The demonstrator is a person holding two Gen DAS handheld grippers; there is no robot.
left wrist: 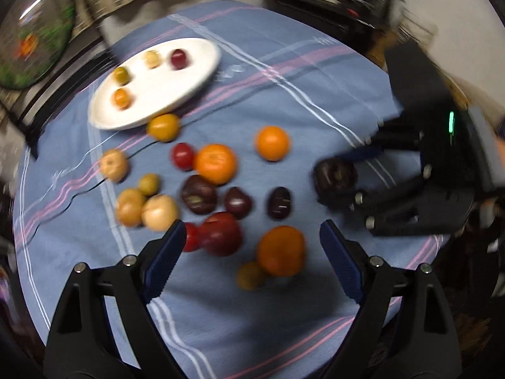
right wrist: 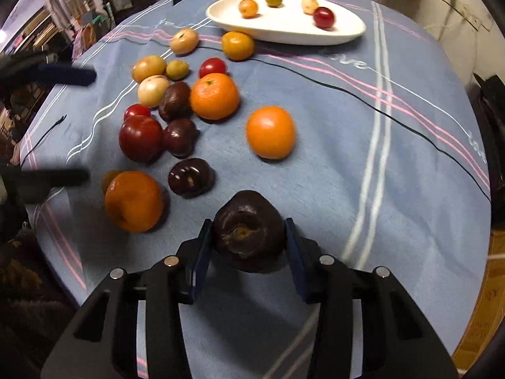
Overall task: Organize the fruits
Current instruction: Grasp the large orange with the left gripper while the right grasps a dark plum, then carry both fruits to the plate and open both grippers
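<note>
Between the right tongs (right wrist: 249, 241), nearest the right wrist camera, sits a dark purple tomato (right wrist: 247, 229), blue pads on both flanks, clamped or very nearly; stem scar faces the camera. It appears lifted just clear of the blue striped cloth on the counter (right wrist: 394, 189), though contact underneath is hard to tell. Left tongs (left wrist: 252, 254) hang wide apart, holding nothing, above a large orange fruit (left wrist: 281, 251) and a big red tomato (left wrist: 221, 233).

Mid-distance: loose scatter of fruit, left of the right tongs' line — another dark tomato (right wrist: 191, 177), two oranges (right wrist: 270, 132) (right wrist: 214, 96), more dark, red and pale yellow ones beyond.

Far: white oval plate (right wrist: 293, 31) at the counter's far edge, four small fruits on it, one red cherry tomato (right wrist: 323, 17) among them.

Key relation: plate lies ahead of the held tomato and slightly right, well apart, long axis running crosswise to the right tongs' approach. Right hand is the one loaded; path on its right side looks free of fruit. Likely step: carry to a sorting spot, destination unclear.
</note>
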